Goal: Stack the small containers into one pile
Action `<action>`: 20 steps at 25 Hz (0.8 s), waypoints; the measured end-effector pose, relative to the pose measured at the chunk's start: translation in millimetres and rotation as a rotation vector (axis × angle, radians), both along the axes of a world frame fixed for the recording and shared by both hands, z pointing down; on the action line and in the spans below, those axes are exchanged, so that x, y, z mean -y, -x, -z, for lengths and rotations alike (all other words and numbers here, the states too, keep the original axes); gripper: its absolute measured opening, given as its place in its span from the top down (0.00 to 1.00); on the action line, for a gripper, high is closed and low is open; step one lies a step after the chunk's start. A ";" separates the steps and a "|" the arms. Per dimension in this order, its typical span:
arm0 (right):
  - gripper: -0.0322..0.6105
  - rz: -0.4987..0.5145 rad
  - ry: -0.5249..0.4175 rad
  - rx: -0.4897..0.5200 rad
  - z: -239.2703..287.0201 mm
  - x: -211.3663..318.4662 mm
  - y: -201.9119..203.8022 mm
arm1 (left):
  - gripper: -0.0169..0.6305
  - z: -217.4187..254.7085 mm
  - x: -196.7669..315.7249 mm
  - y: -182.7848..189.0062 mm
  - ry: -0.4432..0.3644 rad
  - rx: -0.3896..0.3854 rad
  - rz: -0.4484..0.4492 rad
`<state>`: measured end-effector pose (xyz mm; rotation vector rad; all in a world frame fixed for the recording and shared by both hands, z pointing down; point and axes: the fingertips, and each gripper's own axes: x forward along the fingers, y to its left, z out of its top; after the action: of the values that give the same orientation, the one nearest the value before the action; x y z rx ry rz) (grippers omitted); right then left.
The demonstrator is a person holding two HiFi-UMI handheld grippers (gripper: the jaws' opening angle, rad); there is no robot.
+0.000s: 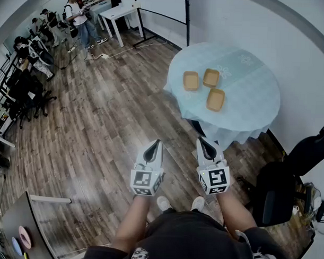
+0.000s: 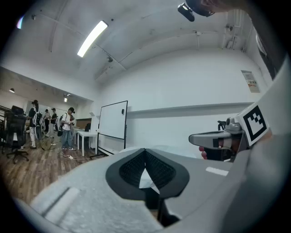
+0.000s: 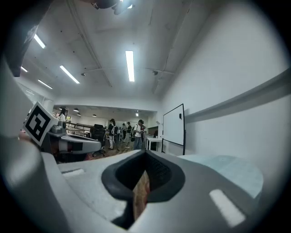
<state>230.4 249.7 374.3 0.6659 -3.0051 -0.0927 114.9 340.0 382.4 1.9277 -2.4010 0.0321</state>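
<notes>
Back from the table [image 1: 247, 110], L gripper [image 1: 153, 144] & R gripper [image 1: 205, 141] both pinched together, empty: approach step, next reach nearest small container [image 1: 215, 99] w/ jaws spread.

Left tool [image 1: 156, 143] and right tool [image 1: 201, 140] point forward, jaws together.

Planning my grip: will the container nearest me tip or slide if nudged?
The nearest container looks shallow and wide, so tipping seems unlikely. It looks small and light, so it may slide on the tablecloth.
</notes>
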 end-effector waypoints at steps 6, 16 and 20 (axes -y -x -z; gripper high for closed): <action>0.95 0.001 0.001 -0.010 -1.2 -2.8 3.2 | 0.98 -2.8 -3.3 3.6 0.000 -0.009 0.001; 0.95 -0.025 0.045 0.011 -10.0 -12.7 29.7 | 0.98 -9.7 -17.1 31.7 0.005 -0.019 -0.015; 0.95 -0.062 0.060 0.015 -17.1 -18.0 42.0 | 0.98 -16.0 -22.6 45.2 0.011 -0.011 -0.045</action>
<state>188.4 267.7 391.4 0.7557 -2.9847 0.0050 69.6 362.6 398.5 1.9723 -2.3450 0.0368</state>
